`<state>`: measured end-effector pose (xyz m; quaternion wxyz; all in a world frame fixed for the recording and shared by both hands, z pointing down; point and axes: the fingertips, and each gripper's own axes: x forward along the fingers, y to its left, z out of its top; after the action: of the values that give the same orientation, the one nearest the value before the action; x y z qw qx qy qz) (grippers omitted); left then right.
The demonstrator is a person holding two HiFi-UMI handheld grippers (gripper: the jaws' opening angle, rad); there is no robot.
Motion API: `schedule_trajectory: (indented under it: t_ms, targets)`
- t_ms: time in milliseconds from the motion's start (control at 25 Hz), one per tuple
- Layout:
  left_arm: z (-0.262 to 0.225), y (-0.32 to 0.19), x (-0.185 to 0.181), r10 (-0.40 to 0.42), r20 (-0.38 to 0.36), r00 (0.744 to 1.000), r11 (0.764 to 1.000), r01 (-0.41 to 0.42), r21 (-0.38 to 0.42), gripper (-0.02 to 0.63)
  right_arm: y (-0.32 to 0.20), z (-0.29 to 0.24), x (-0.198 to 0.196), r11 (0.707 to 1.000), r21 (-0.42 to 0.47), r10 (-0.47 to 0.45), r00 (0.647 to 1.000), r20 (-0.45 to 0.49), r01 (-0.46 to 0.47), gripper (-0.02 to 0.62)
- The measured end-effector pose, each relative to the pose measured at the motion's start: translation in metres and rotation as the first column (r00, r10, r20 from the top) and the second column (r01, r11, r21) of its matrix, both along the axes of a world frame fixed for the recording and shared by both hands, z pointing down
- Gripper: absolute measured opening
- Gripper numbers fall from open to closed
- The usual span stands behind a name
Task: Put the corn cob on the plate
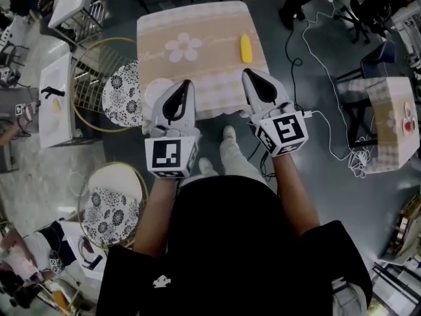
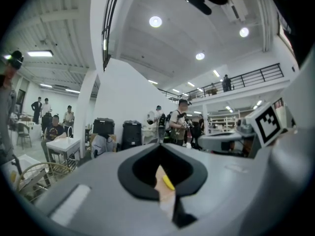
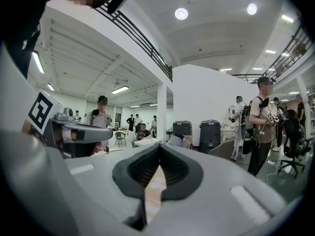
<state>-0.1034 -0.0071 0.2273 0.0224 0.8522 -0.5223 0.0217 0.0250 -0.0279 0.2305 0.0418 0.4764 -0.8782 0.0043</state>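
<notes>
Left gripper (image 1: 187,85), as I hold it, is pressed closed with nothing in it. It sits level over the near edge of the worktop (image 1: 197,18), parked there, I judge, because it has no job yet. The plate (image 1: 156,92) lies at the worktop's near left corner, half covered by that gripper. The corn cob (image 1: 245,48) lies toward the worktop's far right side, well apart from the plate. My right gripper (image 1: 247,75) is also closed and empty, at the worktop's near edge and roughly in line with the cob. I take it as the one meant to fetch the cob, and it would have to open first.

Only the head view shows the whole layout, and the plate appears nowhere else. The left gripper view gives a thin slit between its closed jaws, with a strip of cloth and a yellow bit of the cob (image 2: 168,182). The right gripper view shows only cloth through its slit, and no cob.
</notes>
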Motion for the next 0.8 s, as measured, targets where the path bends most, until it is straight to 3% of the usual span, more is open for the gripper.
schedule_trajectory:
  t_ms: [320,800]
  targets:
    - [0.011,-0.038,0.009,-0.026,-0.021,0.999,0.998,0.025,-0.052,0.009,-0.046,0.018,0.019,0.999,-0.038,0.007,1.0,0.006,-0.007,0.003]
    - [0.036,-0.092,0.028,-0.046,0.029,0.999,0.992,0.049,-0.113,0.009,-0.12,0.064,0.054,0.993,-0.111,0.034,0.999,-0.007,-0.035,0.003]
